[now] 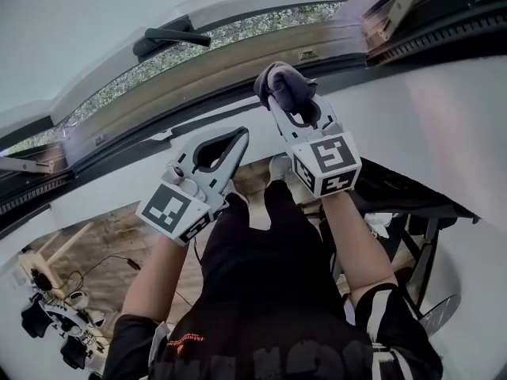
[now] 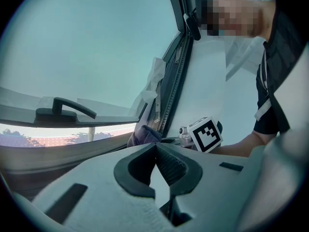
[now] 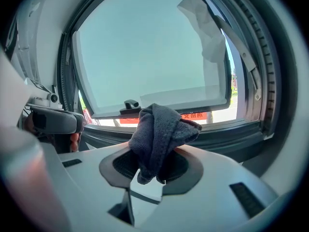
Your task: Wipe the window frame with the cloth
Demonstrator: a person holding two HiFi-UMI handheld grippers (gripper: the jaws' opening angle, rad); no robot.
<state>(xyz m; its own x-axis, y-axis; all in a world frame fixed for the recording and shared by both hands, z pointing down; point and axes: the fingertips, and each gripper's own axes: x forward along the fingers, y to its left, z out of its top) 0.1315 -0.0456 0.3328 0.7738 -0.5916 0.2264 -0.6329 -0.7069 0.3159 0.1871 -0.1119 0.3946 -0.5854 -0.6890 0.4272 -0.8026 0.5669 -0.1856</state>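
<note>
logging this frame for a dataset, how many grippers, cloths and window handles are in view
grippers: 2 (left gripper shut on nothing, right gripper holding the cloth)
cloths: 1 (dark cloth)
window handles: 1 (black window handle)
total: 4

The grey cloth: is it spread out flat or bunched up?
Bunched up. The cloth is a crumpled wad of overlapping folds, pinched in the right tool, with its bulk sticking out past the tips.
</note>
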